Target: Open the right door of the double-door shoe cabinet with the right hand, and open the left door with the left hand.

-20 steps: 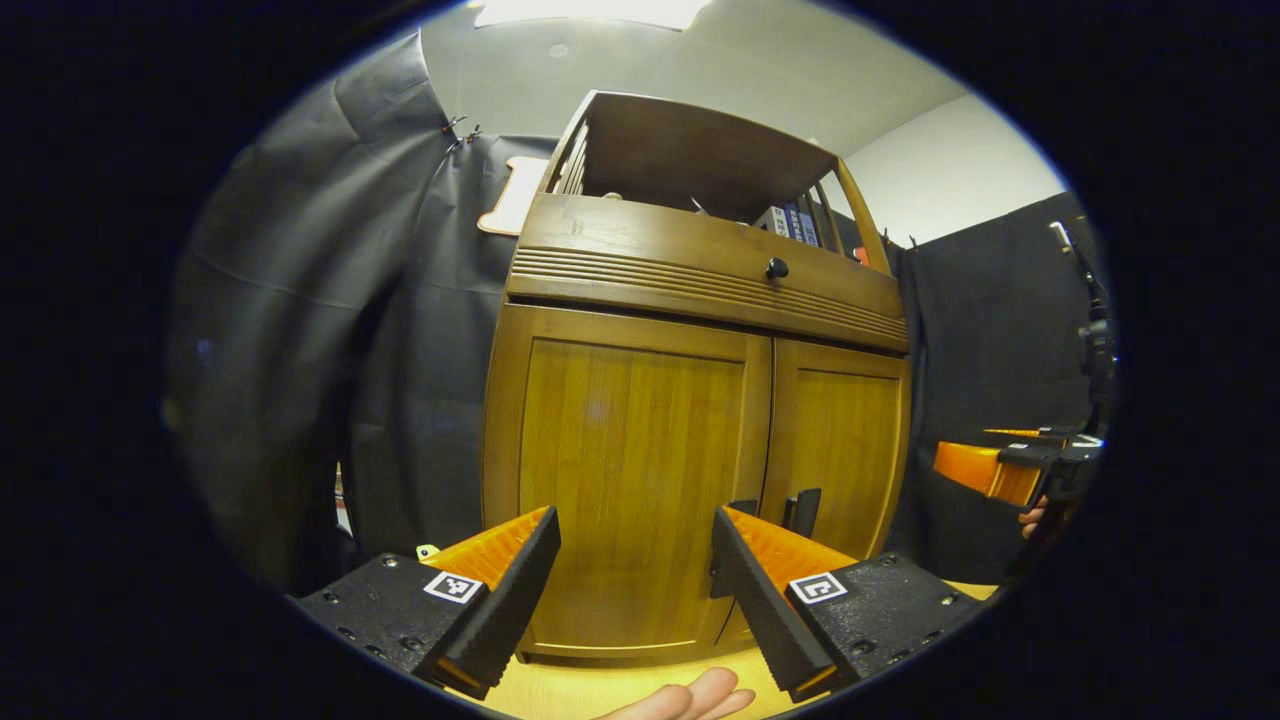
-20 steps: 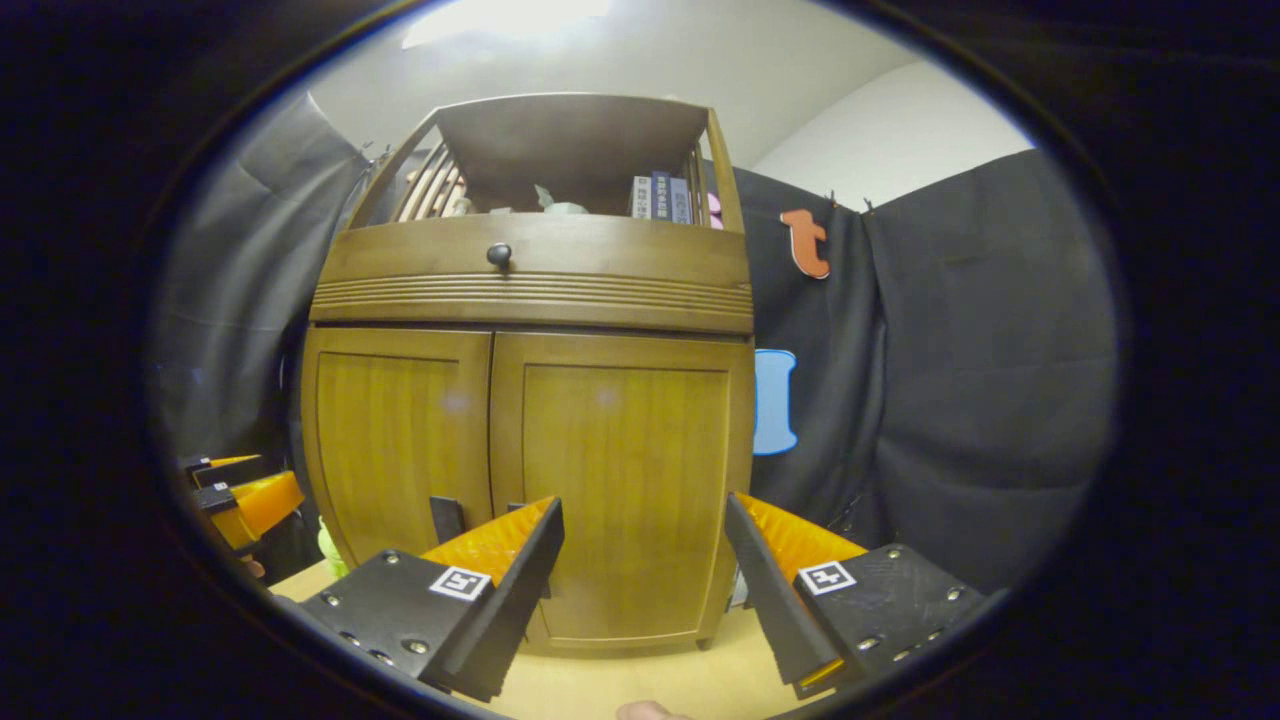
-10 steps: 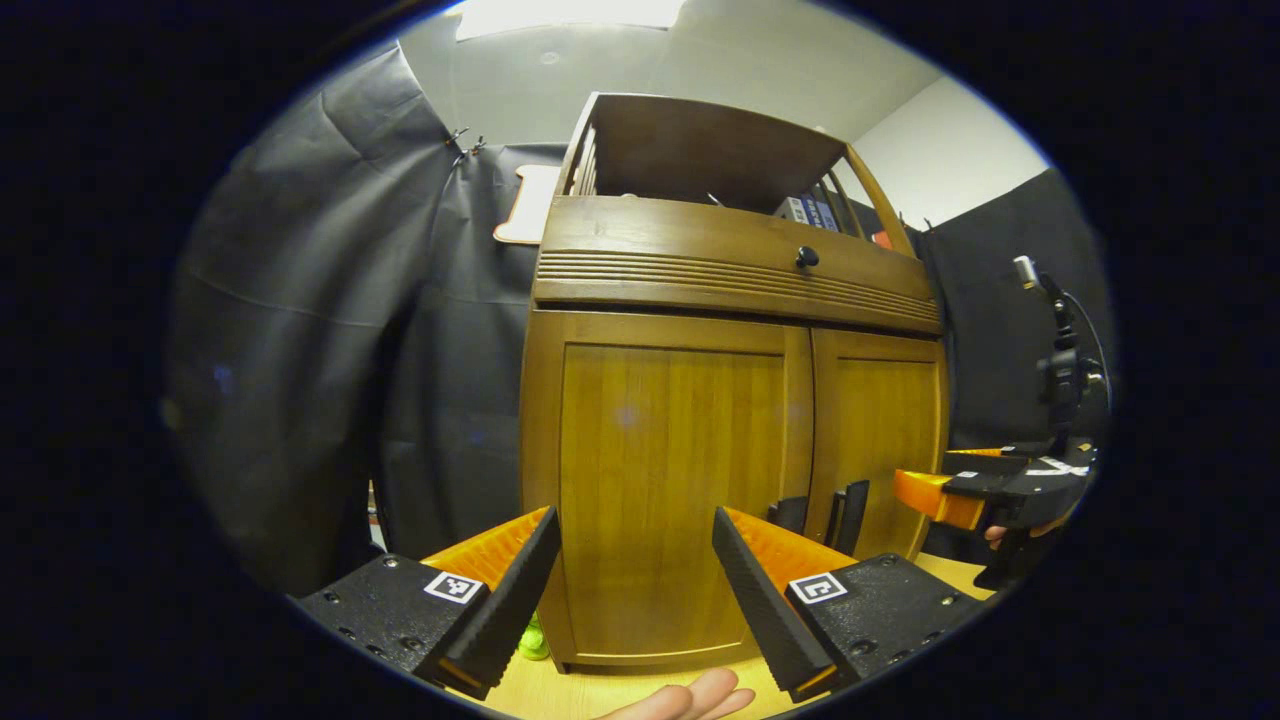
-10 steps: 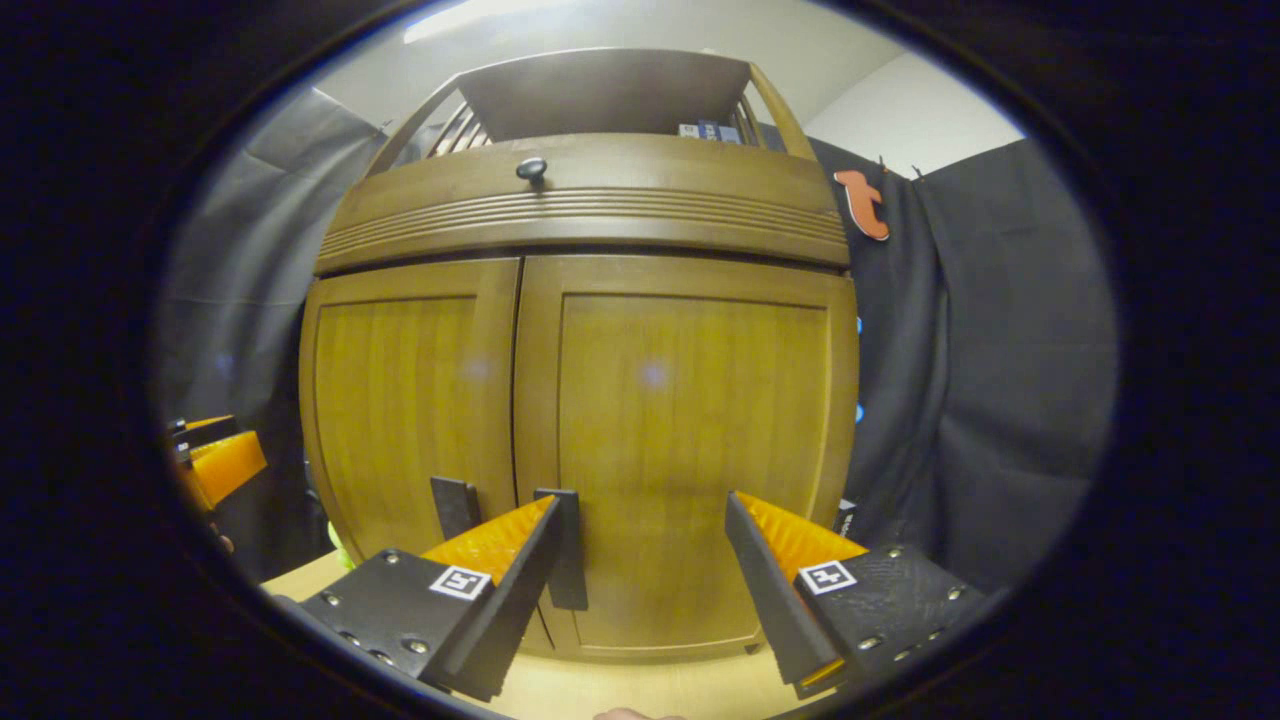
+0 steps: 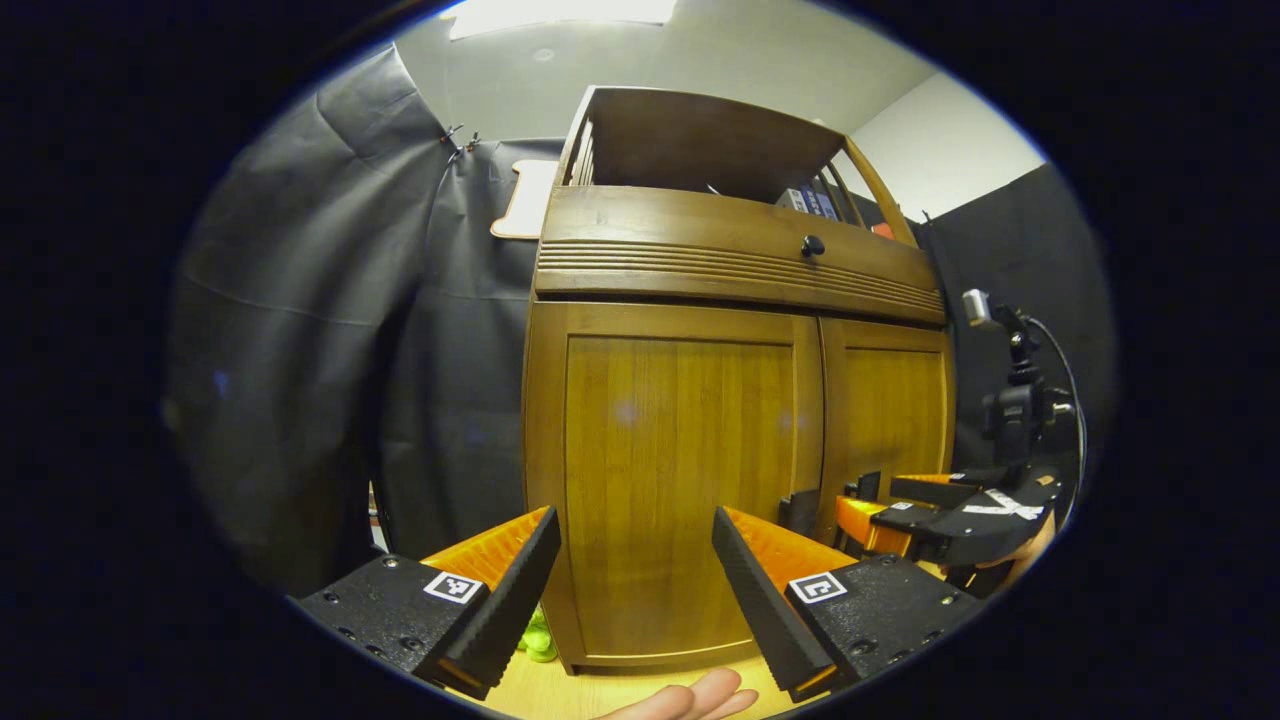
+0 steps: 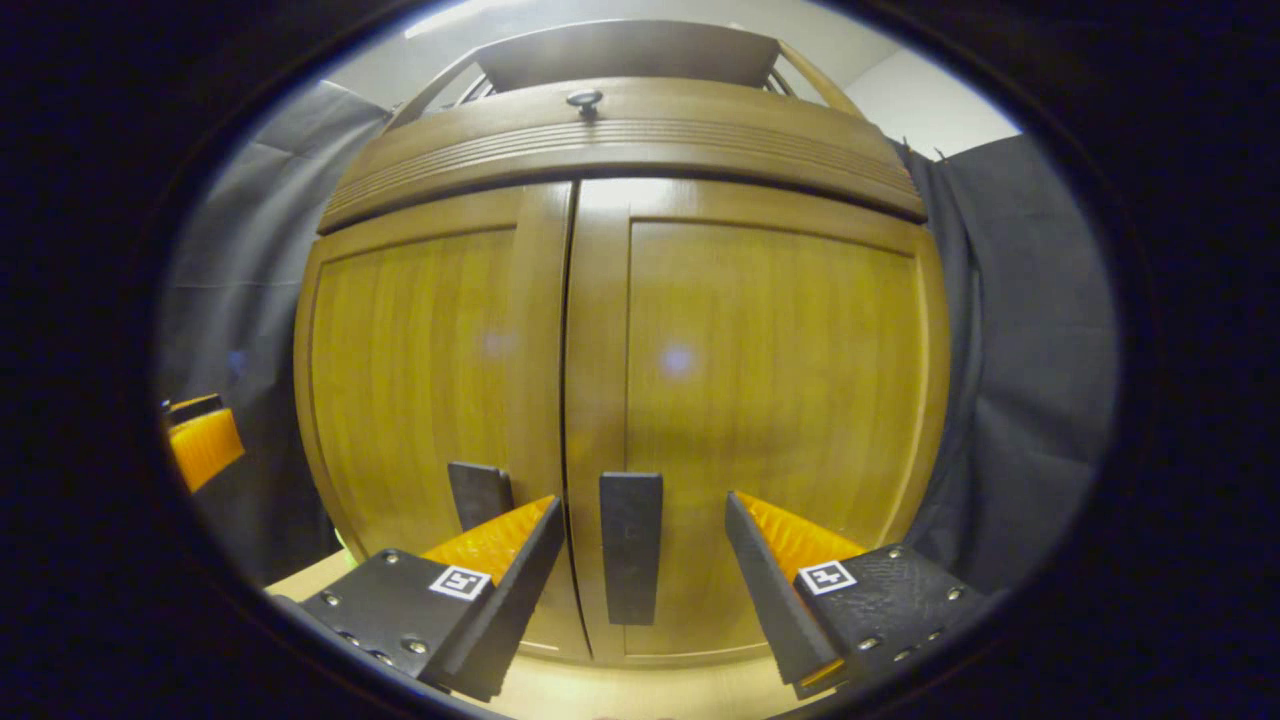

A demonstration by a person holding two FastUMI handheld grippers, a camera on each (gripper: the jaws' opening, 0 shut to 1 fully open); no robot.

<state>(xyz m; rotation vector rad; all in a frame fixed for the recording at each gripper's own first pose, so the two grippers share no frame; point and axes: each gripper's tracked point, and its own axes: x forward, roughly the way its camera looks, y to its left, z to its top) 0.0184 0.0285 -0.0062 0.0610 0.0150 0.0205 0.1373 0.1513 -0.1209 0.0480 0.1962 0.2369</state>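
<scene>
The shoe cabinet [image 6: 620, 330] takes up pretty much the whole middle of the right gripper view, and both doors are shut. The right door [image 6: 770, 400] sits centre-right, the left door [image 6: 420, 370] centre-left, with the seam between them running down the middle. Each door has a flat black handle low down: the right door's handle [image 6: 630, 545] is at bottom centre, standing between the two fingers of the right tool [image 6: 640, 570], which is spread wide open and not touching it as far as I can see. The left door's handle [image 6: 480, 495] pokes up just behind that tool's left-side finger. Up top there's a drawer front with a small dark knob [image 6: 584, 99].

In the left gripper view the cabinet [image 5: 700, 400] is seen at an angle, centre to right of the frame, standing on a light wooden tabletop [image 5: 560, 690]. The left tool [image 5: 635, 570] hangs in front of the left door [image 5: 680, 480] at the bottom of the frame, fingers wide apart and gripping nothing. At lower right the right tool [image 5: 870, 500] is up close to the handles; whether it touches one I can't tell from here. Something bright green [image 5: 538, 638] sits at the cabinet's bottom left corner, too hidden to make out. A fingertip [image 5: 690, 698] shows at the very bottom edge. Some books [image 5: 812, 201] sit on the open top shelf.
</scene>
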